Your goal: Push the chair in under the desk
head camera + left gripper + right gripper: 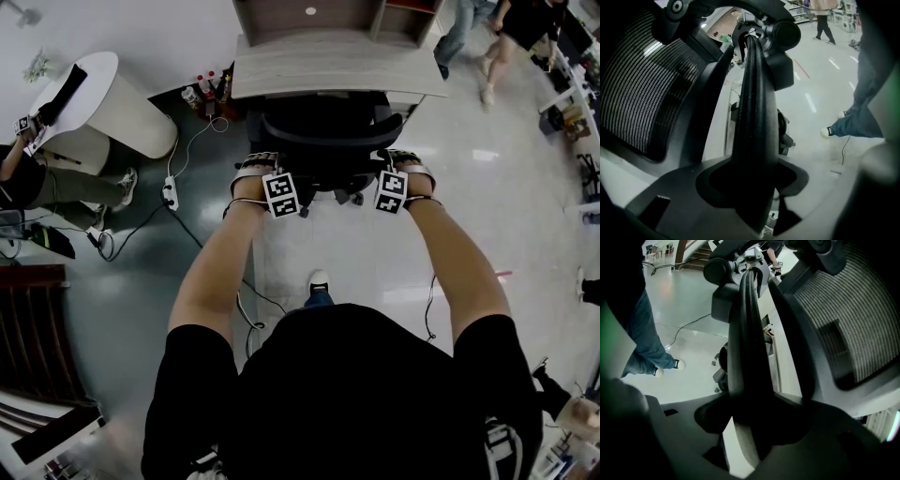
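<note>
Both pairs of jaws are clamped on the chair (323, 131). Your left gripper (267, 185) bites its left armrest (754, 117), and your right gripper (400, 183) bites its right armrest (747, 348). Each slim black arm runs straight down the middle of its gripper view, squeezed from both sides.

That chair is black all over, with a ribbed mesh back (633, 89) in a hard curved frame. It stands directly ahead of you, its back just short of the front edge of the grey wood desk (337, 67).

From your head view the seat is hidden beneath the back. How far it reaches under the desktop you cannot tell. Only bits of the wheeled base (785, 136) peek out past the armrests. Low in both gripper views it is dark, so the jaw tips blend into the chair.

Count it up: one chair, two armrests, one desk, two grippers. One white power strip (170, 192) lies on the floor to your left.
</note>
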